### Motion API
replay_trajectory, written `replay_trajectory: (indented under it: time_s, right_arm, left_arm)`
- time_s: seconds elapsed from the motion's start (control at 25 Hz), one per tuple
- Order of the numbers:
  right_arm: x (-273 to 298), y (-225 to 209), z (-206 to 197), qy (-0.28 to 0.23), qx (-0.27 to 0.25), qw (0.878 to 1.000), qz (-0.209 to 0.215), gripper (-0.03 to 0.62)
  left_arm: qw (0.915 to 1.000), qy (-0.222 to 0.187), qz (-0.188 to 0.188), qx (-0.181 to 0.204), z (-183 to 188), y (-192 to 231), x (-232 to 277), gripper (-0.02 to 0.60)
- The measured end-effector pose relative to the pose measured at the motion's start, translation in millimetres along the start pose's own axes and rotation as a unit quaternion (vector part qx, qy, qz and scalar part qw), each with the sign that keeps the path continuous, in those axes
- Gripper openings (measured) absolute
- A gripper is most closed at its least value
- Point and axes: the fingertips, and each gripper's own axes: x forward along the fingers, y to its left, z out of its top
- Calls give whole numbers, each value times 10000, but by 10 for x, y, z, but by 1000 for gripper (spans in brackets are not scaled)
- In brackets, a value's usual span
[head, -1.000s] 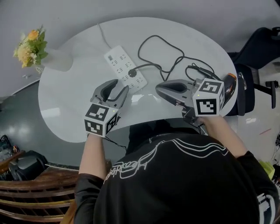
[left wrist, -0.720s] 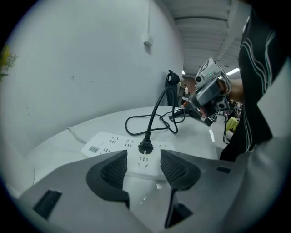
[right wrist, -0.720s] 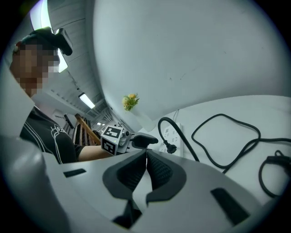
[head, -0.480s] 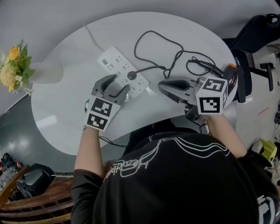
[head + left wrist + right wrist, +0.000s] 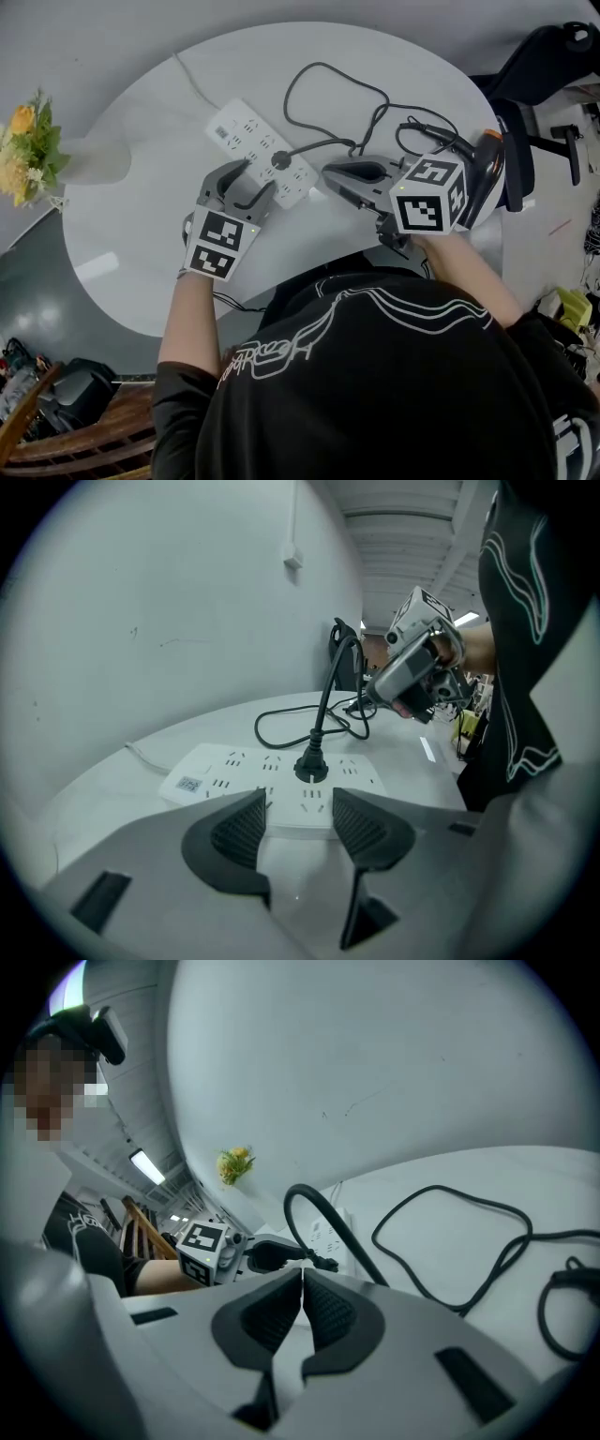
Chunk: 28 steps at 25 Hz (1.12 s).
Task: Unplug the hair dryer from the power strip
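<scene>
At the far left of the head view, a bunch of yellow flowers [image 5: 23, 141] stood beside the round white table [image 5: 122, 253]. Left of centre, the left gripper [image 5: 251, 180] hung low over the near edge of the long white multi-socket power strip [image 5: 246, 139]. Its jaws had just been opening and stood wide apart. In the left gripper view they held nothing, and the near edge of the strip [image 5: 234, 766] showed through the gap just beyond the pads [image 5: 239, 832]. The round black plug [image 5: 281, 161] sat in a socket toward the strip's right end. Its thin black cord [image 5: 323, 80] looped across the upper middle of the table. Right of centre, the right gripper [image 5: 330, 172] pointed toward the plug from nearby, not touching it. In the right gripper view [image 5: 302, 1312] its jaws met with nothing between them. At the table's right edge lay the dark hair dryer with an orange band [image 5: 489, 159], partly hidden behind the marker cube.

The step looked like the approach: neither strip nor plug was gripped yet. Next, the left gripper probably needed to close on the strip or press it down to steady it. The right needed to open, straddle the plug body rather than the cord, and pull straight out of the socket.
</scene>
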Motion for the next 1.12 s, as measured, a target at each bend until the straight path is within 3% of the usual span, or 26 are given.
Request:
replay_trajectory:
  time_s: [0.12, 0.4, 0.48, 0.6, 0.92, 1.12]
  right_arm:
    - [89, -65, 19, 53, -310, 9992, -249, -2]
    - [405, -3, 45, 329, -1060, 9934, -292, 6]
    - [499, -15, 53, 420, -1247, 9904, -427, 70]
    - [634, -44, 44, 552, -1416, 9865, -605, 87]
    - [828, -93, 54, 738, -1668, 9785, -966, 83]
    - [857, -125, 87, 966, -2093, 9657, -1192, 40]
  left_arm:
    - [10000, 26, 9, 0, -9, -1, -1, 222]
    - [10000, 54, 58, 4, -8, -12, 2, 209]
    - [10000, 82, 49, 0, -2, -14, 8, 209]
    - [9999, 89, 58, -13, -10, -13, 5, 209]
    - [10000, 73, 48, 6, -16, -26, -4, 209]
    - [10000, 14, 66, 23, -1, -7, -3, 209]
